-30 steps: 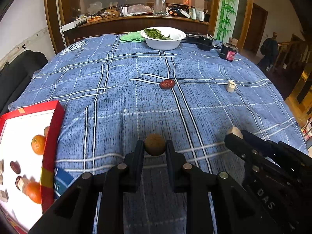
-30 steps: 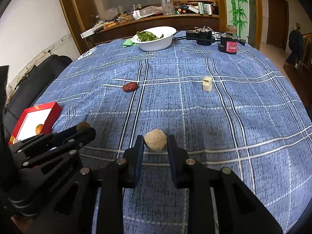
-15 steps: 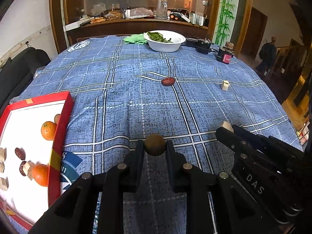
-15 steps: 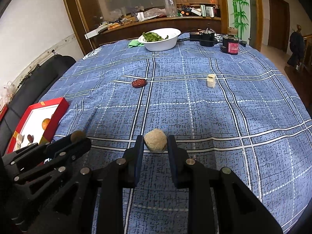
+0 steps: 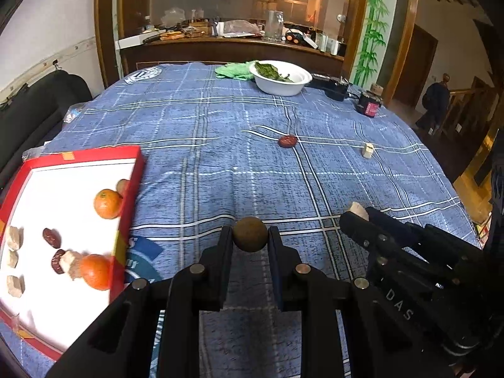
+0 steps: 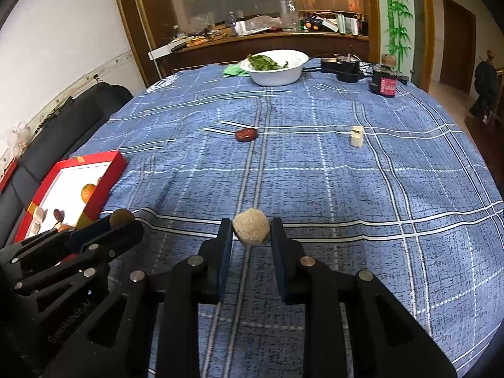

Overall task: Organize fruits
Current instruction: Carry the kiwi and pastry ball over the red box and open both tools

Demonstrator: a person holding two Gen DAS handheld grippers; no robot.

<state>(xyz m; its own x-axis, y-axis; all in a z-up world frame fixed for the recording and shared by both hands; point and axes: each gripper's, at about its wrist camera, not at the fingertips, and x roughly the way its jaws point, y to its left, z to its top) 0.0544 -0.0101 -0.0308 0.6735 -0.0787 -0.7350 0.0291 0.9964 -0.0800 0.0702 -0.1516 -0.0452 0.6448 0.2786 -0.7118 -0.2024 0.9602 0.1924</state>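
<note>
My left gripper [image 5: 249, 236] is shut on a small round brown fruit [image 5: 249, 234], held above the blue checked tablecloth. My right gripper [image 6: 251, 232] is shut on a pale beige lumpy ball [image 6: 251, 230]; it also shows at the right of the left wrist view [image 5: 357, 210]. A red box with a white inside [image 5: 132, 189] lies at the left, holding two oranges [image 5: 107, 203], dark red dates and pale pieces. A red date [image 5: 287, 141] and a pale block [image 5: 367, 150] lie further out on the cloth.
A white bowl of greens [image 5: 281, 77] and a green cloth [image 5: 234, 71] stand at the far edge, with black devices and a dark jar [image 5: 368, 107] to their right. A dark sofa [image 6: 63, 132] runs along the table's left side.
Both grippers have risen and drawn back toward the left with their items still held. The red box has come further into both views.
</note>
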